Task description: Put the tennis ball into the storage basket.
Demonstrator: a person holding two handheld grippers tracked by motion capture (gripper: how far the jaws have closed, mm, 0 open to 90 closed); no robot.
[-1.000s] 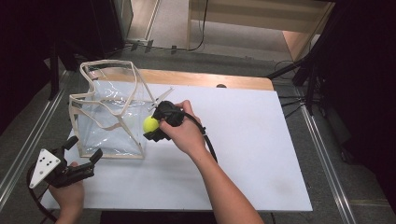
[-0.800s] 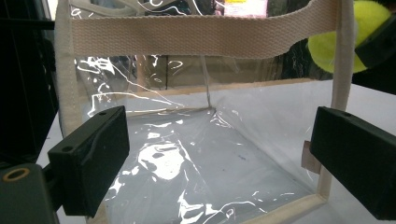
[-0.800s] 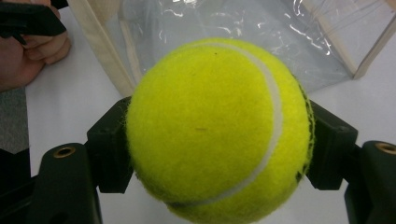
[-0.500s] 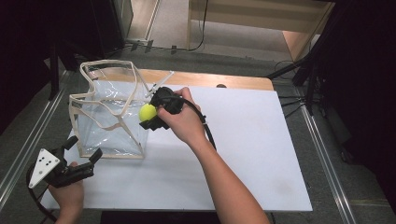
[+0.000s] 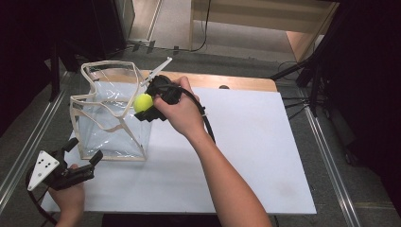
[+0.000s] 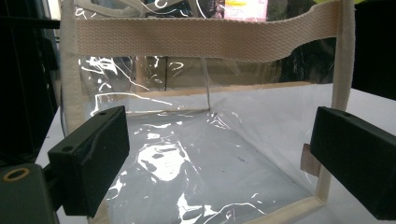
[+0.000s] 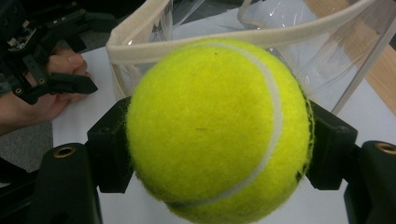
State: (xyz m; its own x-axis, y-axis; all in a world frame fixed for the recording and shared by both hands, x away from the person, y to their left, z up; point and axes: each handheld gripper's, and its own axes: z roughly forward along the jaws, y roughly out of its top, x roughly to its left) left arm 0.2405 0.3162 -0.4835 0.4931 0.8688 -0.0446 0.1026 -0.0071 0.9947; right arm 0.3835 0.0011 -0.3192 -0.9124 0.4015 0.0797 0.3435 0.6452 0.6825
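White table (image 5: 246, 156), right gripper (image 5: 147, 105) clamping tennis ball (image 5: 143, 102) above clear bag (image 5: 111, 127) (upright), left gripper (image 5: 85, 165) agape.

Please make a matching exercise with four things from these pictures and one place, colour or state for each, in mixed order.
1 tennis ball
2 clear bag
3 left tongs
4 table

a open, near the bag
b white top
c cream edging, stands on the table
d yellow-green, clamped in the right tongs

Pairs: 1-d, 2-c, 3-a, 4-b
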